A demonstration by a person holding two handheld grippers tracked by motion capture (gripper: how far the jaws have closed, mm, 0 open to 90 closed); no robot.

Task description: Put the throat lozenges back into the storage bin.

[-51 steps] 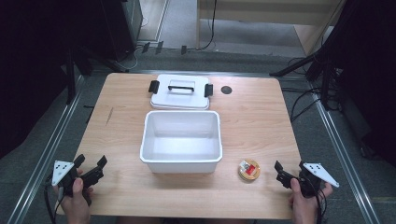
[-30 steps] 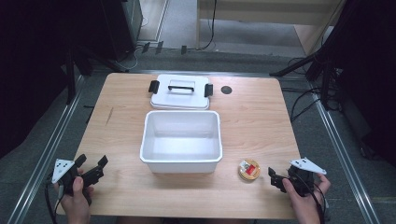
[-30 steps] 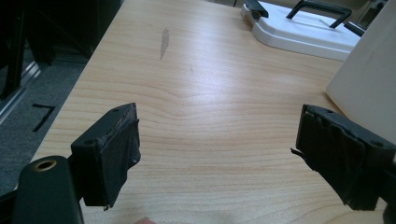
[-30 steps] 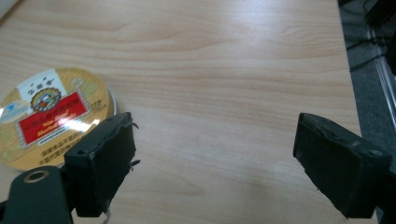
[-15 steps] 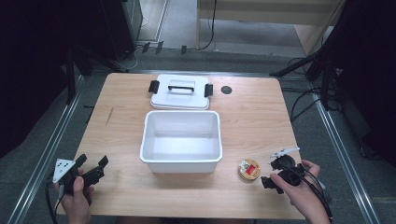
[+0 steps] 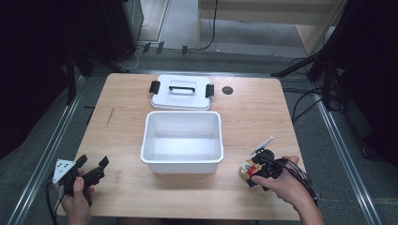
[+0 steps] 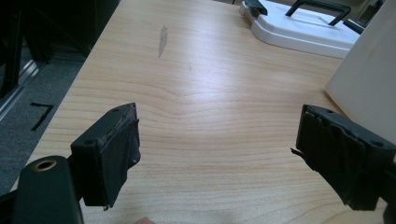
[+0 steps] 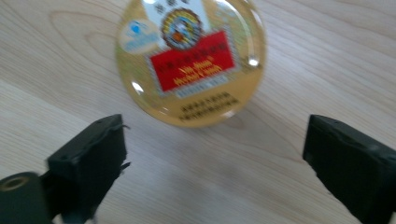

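Two grippers are at work over the pale wooden tabletop (image 6: 122, 126). The right gripper (image 6: 253, 174), at the lower right of the high view, reaches toward a small round golden tin with a red label (image 8: 190, 60), which lies flat on the tabletop just right of the white rectangular plastic tub (image 6: 182, 140). In the right gripper view the tin sits ahead of the jaws, apart from both; they have just been opening and stand released with nothing between them. The left gripper (image 6: 91, 168), at the lower left, rests with its jaws spread and empty. Behind the tub lies its white lid with a black handle (image 6: 181, 92). To grasp well, I judge the right gripper should advance until the tin's widest part lies squarely between the jaws, stay low to the tabletop, then clench on the rim.
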